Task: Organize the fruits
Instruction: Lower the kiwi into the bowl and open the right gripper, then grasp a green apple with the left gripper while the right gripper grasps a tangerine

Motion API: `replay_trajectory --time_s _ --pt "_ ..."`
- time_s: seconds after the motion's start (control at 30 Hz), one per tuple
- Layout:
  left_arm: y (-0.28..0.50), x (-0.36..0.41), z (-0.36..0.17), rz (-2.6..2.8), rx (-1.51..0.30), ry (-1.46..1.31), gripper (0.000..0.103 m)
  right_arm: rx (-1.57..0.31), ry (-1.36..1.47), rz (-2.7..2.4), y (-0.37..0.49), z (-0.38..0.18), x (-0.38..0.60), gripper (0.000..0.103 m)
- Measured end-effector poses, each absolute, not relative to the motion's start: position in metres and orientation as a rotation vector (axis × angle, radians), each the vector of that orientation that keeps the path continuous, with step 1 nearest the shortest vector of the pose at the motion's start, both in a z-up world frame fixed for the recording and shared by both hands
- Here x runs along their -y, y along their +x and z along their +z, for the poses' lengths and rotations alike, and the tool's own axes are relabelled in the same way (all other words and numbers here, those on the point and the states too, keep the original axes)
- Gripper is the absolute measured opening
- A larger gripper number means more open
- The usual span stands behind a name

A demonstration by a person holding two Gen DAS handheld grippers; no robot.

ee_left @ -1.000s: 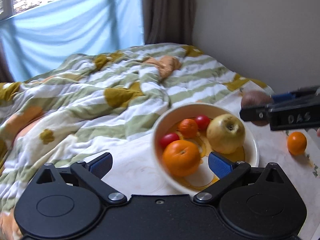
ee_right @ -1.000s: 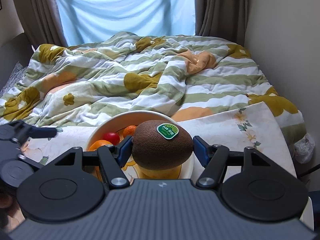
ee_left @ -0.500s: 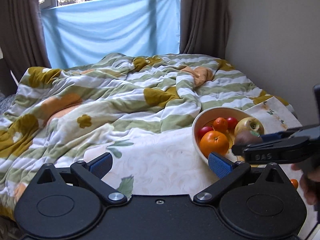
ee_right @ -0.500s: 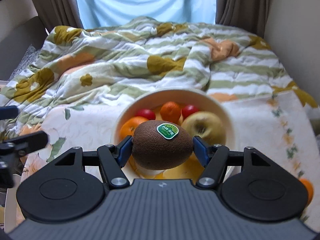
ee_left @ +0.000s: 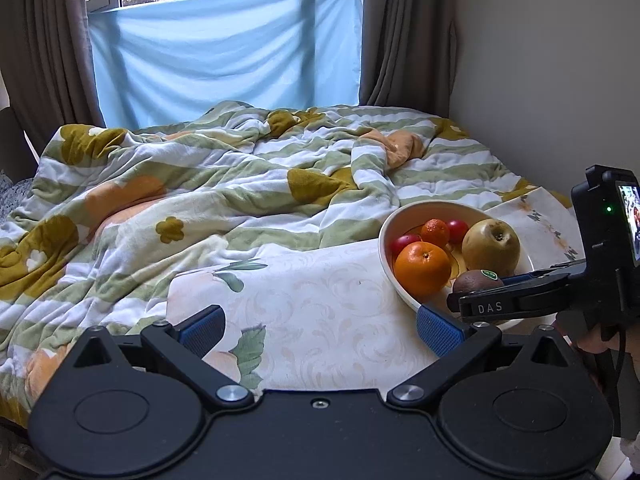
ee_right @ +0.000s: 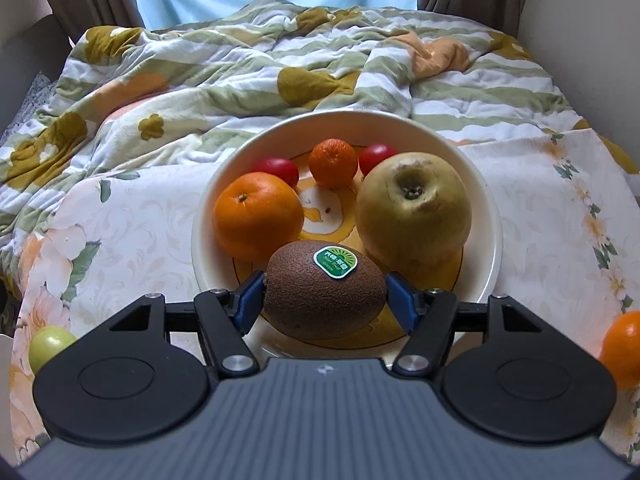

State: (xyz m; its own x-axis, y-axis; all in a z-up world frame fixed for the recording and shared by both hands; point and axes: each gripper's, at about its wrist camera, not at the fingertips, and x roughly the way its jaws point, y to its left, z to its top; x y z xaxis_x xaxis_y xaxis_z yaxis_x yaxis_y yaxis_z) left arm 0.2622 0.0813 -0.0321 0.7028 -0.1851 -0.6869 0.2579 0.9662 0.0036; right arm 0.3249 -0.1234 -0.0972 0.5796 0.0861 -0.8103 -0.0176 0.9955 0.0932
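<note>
1. Your right gripper (ee_right: 325, 295) is clamped on the kiwi (ee_right: 325, 289), blue pads against its two ends. The long axis runs side to side, straight across the fingers, sticker facing up.

2. The kiwi sits over the near inside edge of the bowl (ee_right: 486, 204). Whether it touches the bowl floor cannot be told from either view; in the left wrist view it looks low, just inside the rim.

3. Directly beyond the kiwi: the orange (ee_right: 258, 216) ahead-left, the pear (ee_right: 414, 210) ahead-right. Both are very close to it. Farther back are the small mandarin (ee_right: 333, 162) and two red tomatoes (ee_right: 280, 170).

4. The relation to mind: free space lies under and just ahead of the kiwi, in the gap between orange and pear. Likely call: let go here, then pull straight back.

5. Your left gripper (ee_left: 320, 326) is spread wide and carries nothing, over the floral cloth (ee_left: 320, 292), left of the bowl. The right is clearly the working one.

6. Loose fruit outside the bowl: a green fruit (ee_right: 50, 346) near-left, another orange (ee_right: 624, 346) near-right.
</note>
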Motion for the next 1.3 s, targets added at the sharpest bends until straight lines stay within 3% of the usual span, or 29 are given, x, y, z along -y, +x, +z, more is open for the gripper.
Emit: replay_trajectory --time_s 0.13,0.27,1.0,1.3 --pt "0.258 -0.081 -0.03 -0.255 -0.75 0.096 0.103 -0.949 0.098 0.057 0.322 -0.097 0.125 0.081" --pt "0.249 -0.078 -0.023 -0.242 -0.735 0.098 0.103 -0.909 0.076 0.062 0.313 -0.086 0.124 0.103" --pt "0.155 -0.038 0.031 -0.127 -0.622 0.036 0.103 -0.711 0.033 0.121 0.201 0.015 0.177 0.103" --pt "0.116 -0.015 0.028 -0.078 -0.609 0.023 0.103 -0.681 0.005 0.146 0.154 0.037 0.205 0.103"
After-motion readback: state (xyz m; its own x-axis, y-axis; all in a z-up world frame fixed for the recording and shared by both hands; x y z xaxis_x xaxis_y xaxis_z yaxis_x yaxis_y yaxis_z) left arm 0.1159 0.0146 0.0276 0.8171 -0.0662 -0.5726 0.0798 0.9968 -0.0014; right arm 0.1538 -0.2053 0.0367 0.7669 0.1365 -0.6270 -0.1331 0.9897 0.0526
